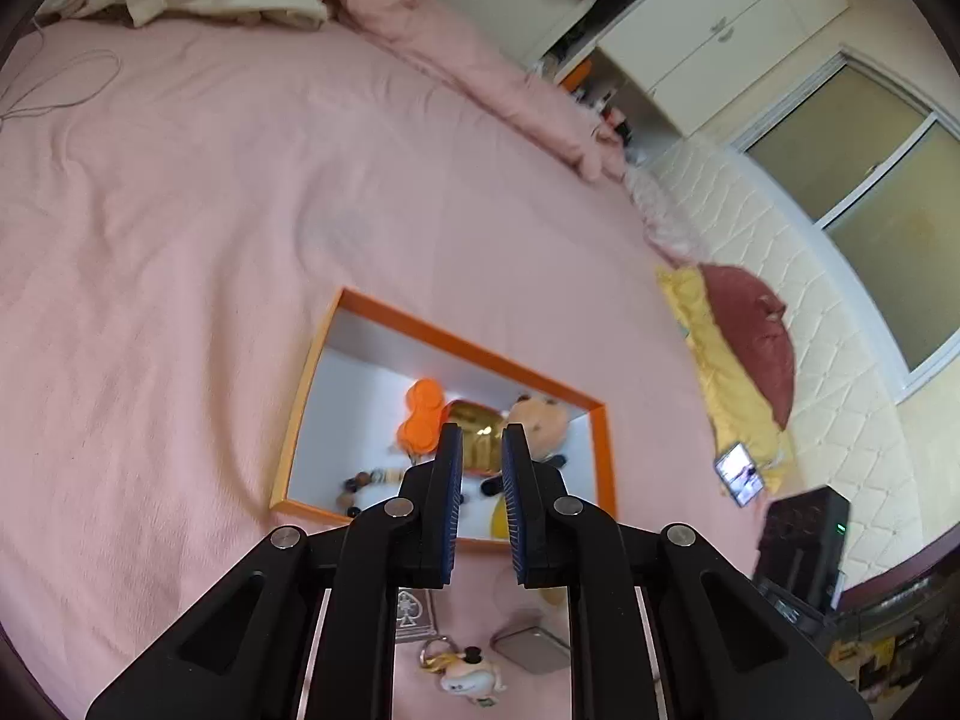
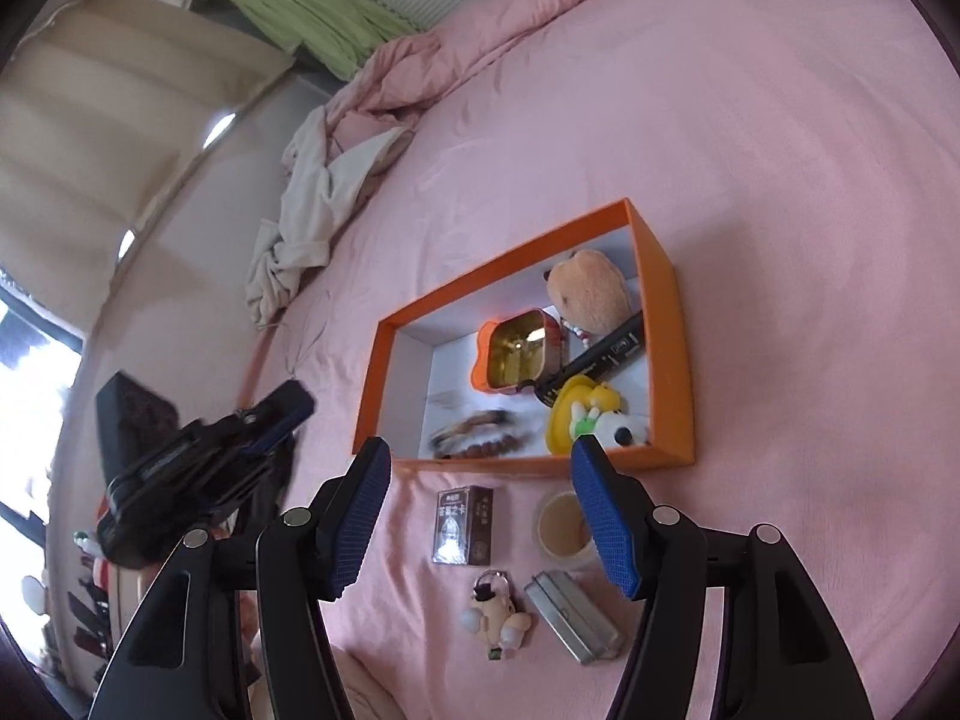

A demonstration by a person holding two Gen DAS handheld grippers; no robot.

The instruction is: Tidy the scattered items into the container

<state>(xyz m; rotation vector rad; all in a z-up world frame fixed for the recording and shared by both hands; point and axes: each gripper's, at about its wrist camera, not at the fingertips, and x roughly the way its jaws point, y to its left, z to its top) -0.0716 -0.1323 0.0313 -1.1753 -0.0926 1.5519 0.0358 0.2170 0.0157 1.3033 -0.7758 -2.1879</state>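
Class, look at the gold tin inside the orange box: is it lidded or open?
Open. The gold tin shows its shiny bare inside in the right wrist view, leaning in the orange box; no lid covers it.

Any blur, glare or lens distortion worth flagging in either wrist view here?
Left wrist view: soft motion blur overall, orange box edges smeared, strong fisheye bending. Right wrist view: sharper; left gripper and bead bracelet blurred, window blown out, gold tin glinting.
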